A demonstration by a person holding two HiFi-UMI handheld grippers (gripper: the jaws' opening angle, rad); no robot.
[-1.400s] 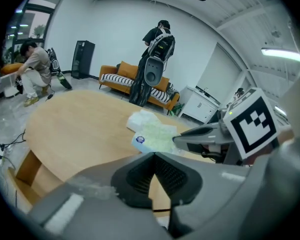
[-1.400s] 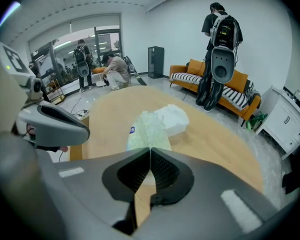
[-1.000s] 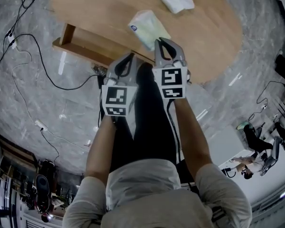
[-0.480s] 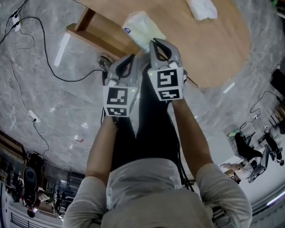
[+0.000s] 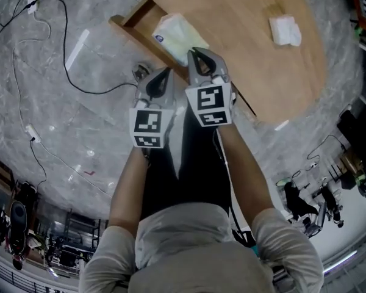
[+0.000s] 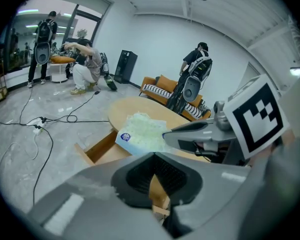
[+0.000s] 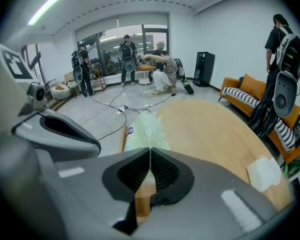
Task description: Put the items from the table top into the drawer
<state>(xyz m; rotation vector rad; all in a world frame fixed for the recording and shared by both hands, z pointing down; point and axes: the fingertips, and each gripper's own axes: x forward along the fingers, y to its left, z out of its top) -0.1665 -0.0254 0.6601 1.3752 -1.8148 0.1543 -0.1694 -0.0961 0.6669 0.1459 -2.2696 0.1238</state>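
A pale green tissue pack (image 5: 177,32) lies at the edge of the oval wooden table (image 5: 244,47), beside the open wooden drawer (image 5: 133,18). Further along the top rests a white folded cloth (image 5: 285,29). My left gripper (image 5: 165,72) is shut and empty, its tips over the floor just short of the drawer. My right gripper (image 5: 196,52) is also shut and empty, its tips at the near edge of the pack. The pack (image 6: 140,134) and drawer (image 6: 101,149) show past the left gripper (image 6: 154,154). The right gripper (image 7: 150,149) points at the pack (image 7: 146,130), with the cloth (image 7: 265,173) to its right.
Black cables (image 5: 55,47) and a power strip (image 5: 32,133) trail over the marble floor left of the table. Several people (image 6: 85,66) with gear and an orange sofa (image 6: 157,86) are further back in the room. The holder's legs (image 5: 183,163) are below the grippers.
Both shut grippers have travelled sideways along the table's edge. The drawer and tissue pack now lie just ahead of their tips, and the cloth has slid to the right of the view.
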